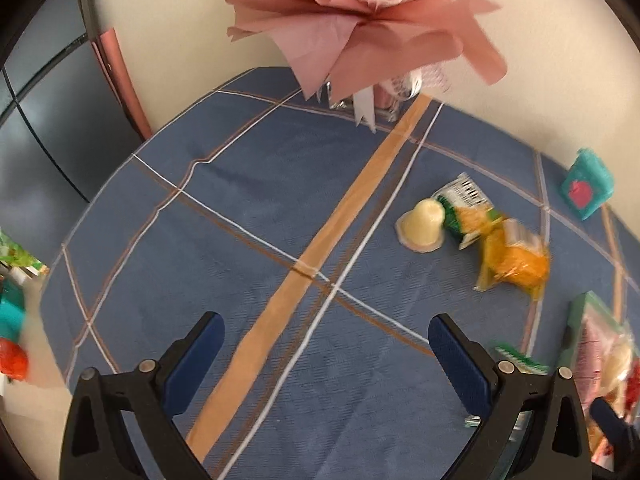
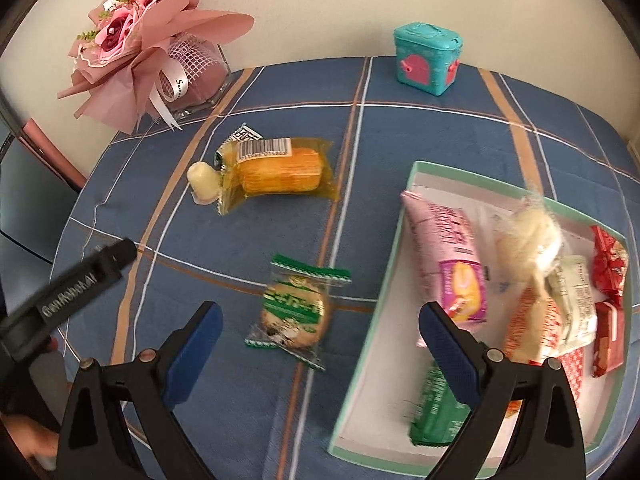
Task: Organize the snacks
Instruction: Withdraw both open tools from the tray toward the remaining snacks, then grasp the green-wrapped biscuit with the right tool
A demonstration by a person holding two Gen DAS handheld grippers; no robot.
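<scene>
Far left on the blue plaid tablecloth, a pink bouquet stands in a clear glass vase against the wall. Left gripper hangs over bare cloth with its jaws spread wide and nothing between them; in the right wrist view it shows as a dark bar at the left edge. Right of the bouquet and nearer, a pale jelly cup lies on the cloth, touching a yellow-wrapped cake whose barcode faces up. Nearer still, a green-and-white cookie packet lies alone, well apart from the cake and just left of the box. Right gripper hovers with jaws wide apart, holding nothing — the cookie packet sits between its fingers in view. Far side, a teal tin with pink hearts stands upright near the wall. At right, a shallow mint-rimmed box holds the gathered snacks — a pink packet, a green packet, red wrappers, and a blurred whitish item I cannot identify.
</scene>
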